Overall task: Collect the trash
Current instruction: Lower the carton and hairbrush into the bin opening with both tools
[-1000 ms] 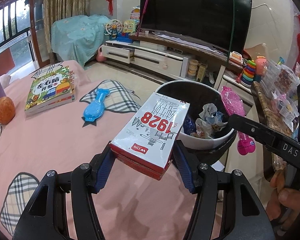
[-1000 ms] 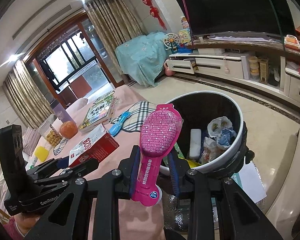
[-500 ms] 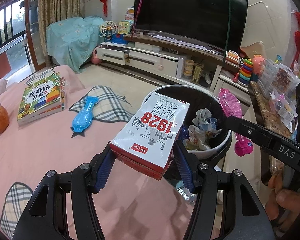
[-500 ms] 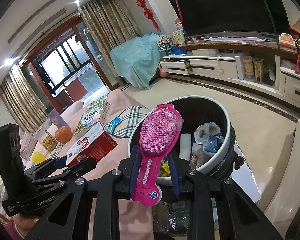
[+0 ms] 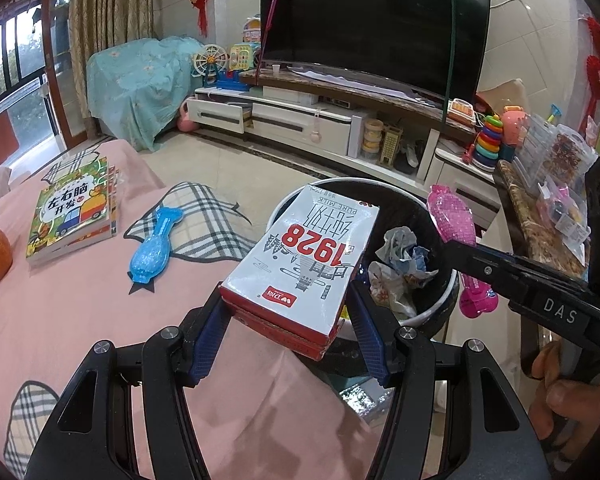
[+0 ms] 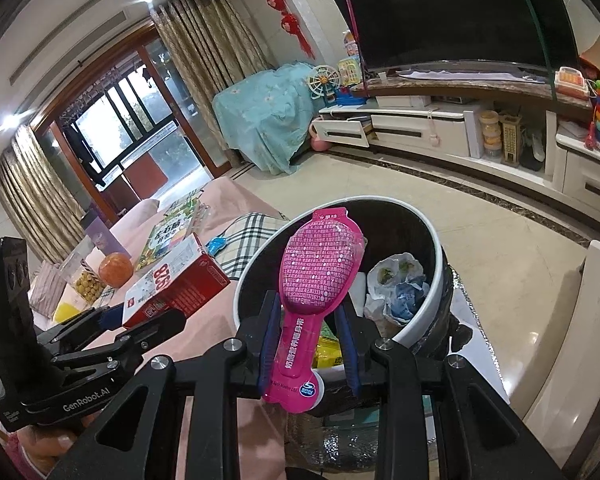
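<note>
Living room with glossy tile floor and a big dark TV (image 5: pixel 374 24) on a long white stand. The table (image 5: pixel 80 320) has a soft pink cloth with plaid patches. Round trash bin (image 6: pixel 434 312), white rim, sits off its far edge, crumpled wrappers inside. Left gripper (image 5: pixel 290 322) fingers clamp a boxy milk carton (image 5: pixel 304 268); right gripper (image 6: pixel 310 340) fingers squeeze a shiny pink paddle-shaped package (image 6: pixel 318 280), both by the bin.
</note>
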Motion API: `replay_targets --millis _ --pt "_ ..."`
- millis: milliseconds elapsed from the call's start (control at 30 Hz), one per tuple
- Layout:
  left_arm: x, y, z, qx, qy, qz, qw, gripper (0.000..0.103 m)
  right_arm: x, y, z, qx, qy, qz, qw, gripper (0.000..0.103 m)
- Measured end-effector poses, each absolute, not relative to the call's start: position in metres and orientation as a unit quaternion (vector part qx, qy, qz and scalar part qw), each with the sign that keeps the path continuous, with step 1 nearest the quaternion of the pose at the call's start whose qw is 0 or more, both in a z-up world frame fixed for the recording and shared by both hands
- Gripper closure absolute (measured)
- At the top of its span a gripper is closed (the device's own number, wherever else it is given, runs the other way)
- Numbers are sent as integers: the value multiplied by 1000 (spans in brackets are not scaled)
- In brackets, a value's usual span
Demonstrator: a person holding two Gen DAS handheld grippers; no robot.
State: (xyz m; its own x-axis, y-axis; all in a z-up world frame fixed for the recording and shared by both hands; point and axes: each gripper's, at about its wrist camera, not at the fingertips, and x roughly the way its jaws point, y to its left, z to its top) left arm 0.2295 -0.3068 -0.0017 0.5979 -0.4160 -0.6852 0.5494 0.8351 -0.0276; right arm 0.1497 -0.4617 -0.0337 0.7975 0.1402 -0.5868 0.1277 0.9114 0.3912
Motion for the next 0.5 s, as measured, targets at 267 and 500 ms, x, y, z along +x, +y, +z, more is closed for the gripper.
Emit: replay_targets --millis 267,500 --pt "235 -315 -6 96 363 -269 887 44 153 -469 -37 218 321 -3 922 75" --pt "239 -328 -11 105 365 -266 886 44 160 -473 -38 219 328 -5 919 75"
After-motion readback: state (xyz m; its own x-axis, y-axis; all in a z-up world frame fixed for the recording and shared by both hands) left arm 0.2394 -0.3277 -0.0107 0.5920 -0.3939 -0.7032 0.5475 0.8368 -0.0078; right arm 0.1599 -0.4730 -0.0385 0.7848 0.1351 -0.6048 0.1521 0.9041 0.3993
